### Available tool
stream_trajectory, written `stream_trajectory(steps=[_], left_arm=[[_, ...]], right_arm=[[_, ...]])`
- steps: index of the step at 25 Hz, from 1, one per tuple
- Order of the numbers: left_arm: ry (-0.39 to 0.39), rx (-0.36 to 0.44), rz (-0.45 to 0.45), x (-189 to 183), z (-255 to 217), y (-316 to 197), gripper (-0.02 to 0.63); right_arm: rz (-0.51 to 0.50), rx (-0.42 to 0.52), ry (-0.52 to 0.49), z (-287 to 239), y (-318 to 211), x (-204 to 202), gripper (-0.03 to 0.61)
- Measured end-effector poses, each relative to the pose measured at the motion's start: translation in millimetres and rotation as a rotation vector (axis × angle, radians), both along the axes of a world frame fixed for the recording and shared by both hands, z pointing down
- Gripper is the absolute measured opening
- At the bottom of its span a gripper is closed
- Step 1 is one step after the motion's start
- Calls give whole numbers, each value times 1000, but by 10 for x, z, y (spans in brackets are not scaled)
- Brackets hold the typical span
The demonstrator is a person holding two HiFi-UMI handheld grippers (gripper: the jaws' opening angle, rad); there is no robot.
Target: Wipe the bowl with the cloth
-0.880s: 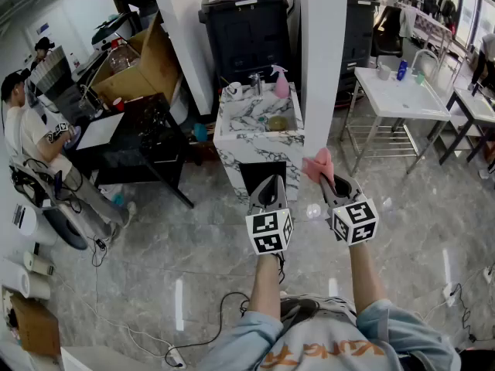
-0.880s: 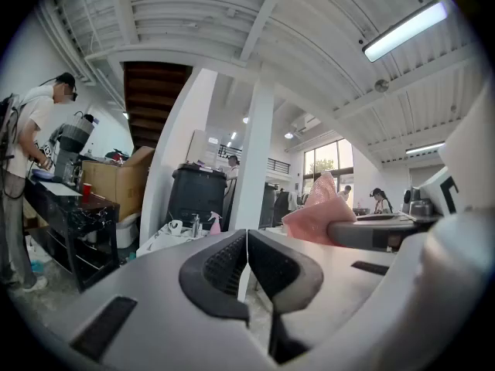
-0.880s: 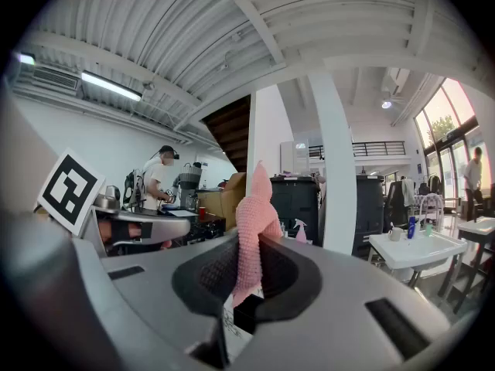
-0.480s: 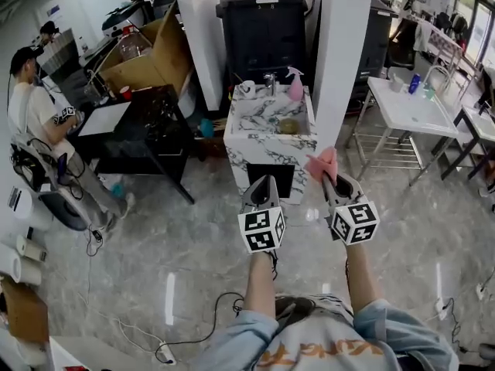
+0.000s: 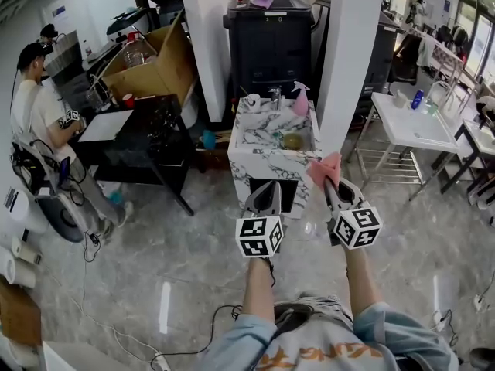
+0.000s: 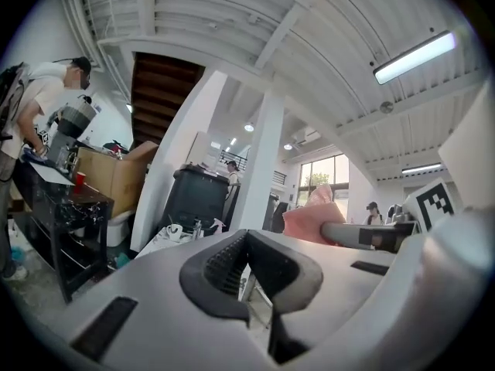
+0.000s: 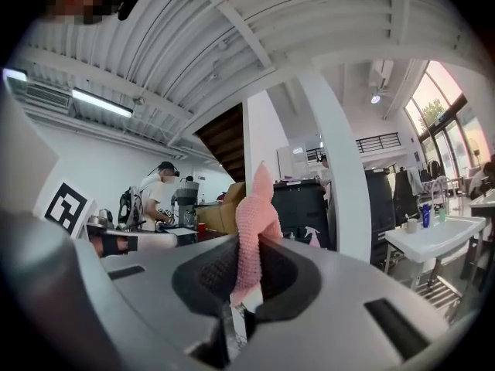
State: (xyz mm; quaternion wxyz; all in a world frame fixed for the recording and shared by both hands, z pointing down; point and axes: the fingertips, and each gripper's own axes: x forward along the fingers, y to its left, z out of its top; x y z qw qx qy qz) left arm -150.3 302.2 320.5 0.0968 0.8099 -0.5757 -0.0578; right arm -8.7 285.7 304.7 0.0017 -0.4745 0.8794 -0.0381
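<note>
My right gripper [image 5: 330,185] is shut on a pink cloth [image 5: 323,168], which stands up from the jaws; the right gripper view shows the cloth [image 7: 255,215] pinched between the pads of that gripper [image 7: 246,247]. My left gripper [image 5: 264,197] is shut with nothing in it, and its jaws [image 6: 246,236] meet in the left gripper view. Both are held level over the floor, short of a marble sink counter [image 5: 249,151]. A small yellowish round thing [image 5: 291,141], perhaps the bowl, lies in its basin.
On the counter stand a pink spray bottle [image 5: 301,100], a white mug [image 5: 252,102] and a faucet [image 5: 275,95]. A white pillar [image 5: 349,60] rises right of it, a black bin [image 5: 272,41] behind. A black table [image 5: 143,141] and a person [image 5: 35,103] are at the left.
The sink counter has come nearer and lower in the head view as the person walks toward it. Both grippers stay shut, the right one still holding the pink cloth.
</note>
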Motion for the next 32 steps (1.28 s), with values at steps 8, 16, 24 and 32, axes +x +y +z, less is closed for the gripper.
stream_trajectory(steps=[8,16,24,32], left_arm=[[2,-43,38,89,180,-256,23],[-72,-140,30,127,567,-823,23],[-102,-167,-44,61,646,-1879,23],[-115,-272,-100,226,1024,-2900,23]], right_arm=[[45,-39,-5,191,-241,147,49],[57,-81,-6,460,-905,220,49],[-7,-60,-45,451,-2133,183,49],[-11,-102,-55,741,-3151,448,49]])
